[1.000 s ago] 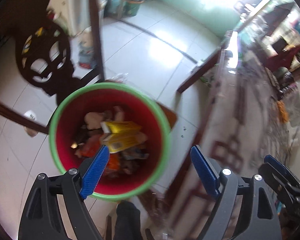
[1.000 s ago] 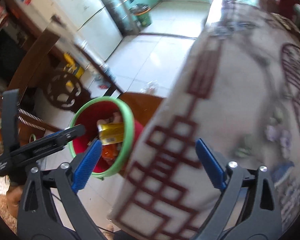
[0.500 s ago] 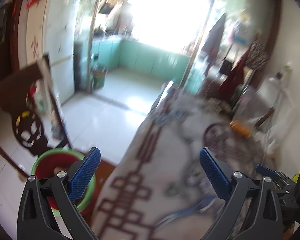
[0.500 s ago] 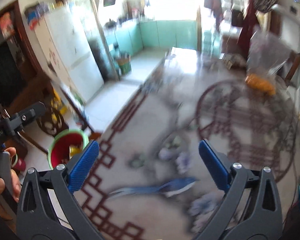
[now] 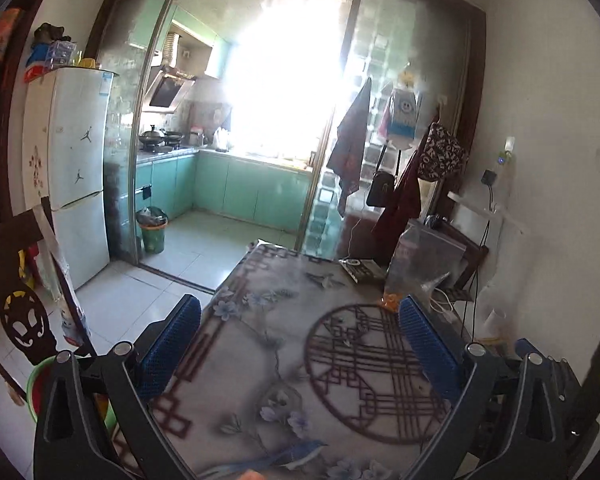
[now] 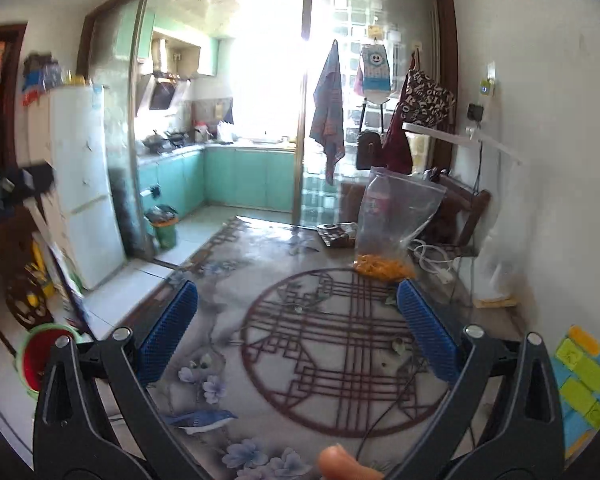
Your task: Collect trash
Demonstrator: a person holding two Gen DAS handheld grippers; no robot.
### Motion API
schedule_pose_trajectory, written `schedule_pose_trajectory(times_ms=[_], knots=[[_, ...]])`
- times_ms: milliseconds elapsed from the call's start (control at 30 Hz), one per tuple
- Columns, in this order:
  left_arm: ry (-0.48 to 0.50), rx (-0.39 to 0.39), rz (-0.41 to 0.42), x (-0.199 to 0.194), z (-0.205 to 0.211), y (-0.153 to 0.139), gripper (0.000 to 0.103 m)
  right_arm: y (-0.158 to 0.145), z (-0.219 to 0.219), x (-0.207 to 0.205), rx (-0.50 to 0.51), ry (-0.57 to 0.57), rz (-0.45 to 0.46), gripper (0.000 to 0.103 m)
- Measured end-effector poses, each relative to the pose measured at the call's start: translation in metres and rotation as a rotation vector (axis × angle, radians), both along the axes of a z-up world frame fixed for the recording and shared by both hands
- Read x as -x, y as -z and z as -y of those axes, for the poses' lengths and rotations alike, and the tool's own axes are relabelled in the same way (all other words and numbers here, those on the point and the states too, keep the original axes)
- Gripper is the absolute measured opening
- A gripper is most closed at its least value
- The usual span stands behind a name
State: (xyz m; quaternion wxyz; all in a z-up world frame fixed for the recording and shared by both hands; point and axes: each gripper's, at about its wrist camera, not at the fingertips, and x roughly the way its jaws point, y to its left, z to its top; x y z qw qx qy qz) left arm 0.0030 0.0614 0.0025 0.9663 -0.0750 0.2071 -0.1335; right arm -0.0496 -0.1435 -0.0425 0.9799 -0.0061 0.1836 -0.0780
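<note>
My left gripper (image 5: 300, 350) is open and empty, held above a table (image 5: 260, 360) covered with a flowered cloth. My right gripper (image 6: 298, 334) is open too, with nothing between its blue pads (image 6: 168, 336), over the same table (image 6: 300, 420). The red trash bin with a green rim (image 5: 34, 384) stands on the floor at the table's left side, mostly hidden behind my left finger. The right wrist view shows the bin (image 6: 40, 354) at the lower left. A clear plastic bag (image 6: 396, 208) with orange scraps (image 6: 380, 268) stands at the table's far end. The same bag (image 5: 416, 264) appears in the left wrist view.
A dark tray (image 6: 336, 234) and a white cable (image 6: 432, 260) lie near the bag. A white fridge (image 5: 76, 180) and a carved chair (image 5: 24, 320) stand left. A small kitchen bin (image 5: 152, 228) sits past the sliding door. A fingertip (image 6: 340, 464) shows at the bottom.
Both views have swung up from the red bin, with a yellow packet inside, to the table top and the kitchen. The bin slid to the lower left. The left jaws opened wider.
</note>
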Motion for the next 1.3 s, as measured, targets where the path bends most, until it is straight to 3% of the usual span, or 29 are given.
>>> schedule_pose_trajectory(times_ms=[167, 433, 700, 1300], knots=[[-0.073, -0.023, 0.083, 0.018, 0.012, 0.001, 0.095, -0.002, 0.023, 0.009, -0.090, -0.014, 0.014, 0.098], [-0.072, -0.081, 0.037, 0.017, 0.028, 0.000, 0.095, 0.003, 0.029, 0.011, -0.092, -0.002, -0.008, 0.098], [-0.100, -0.073, -0.018, 0.013, 0.019, 0.007, 0.095, 0.003, 0.030, 0.010, -0.091, -0.019, -0.012, 0.098], [-0.100, -0.090, -0.047, 0.011, 0.021, 0.012, 0.095, 0.007, 0.031, 0.008, -0.103, -0.012, -0.027, 0.098]])
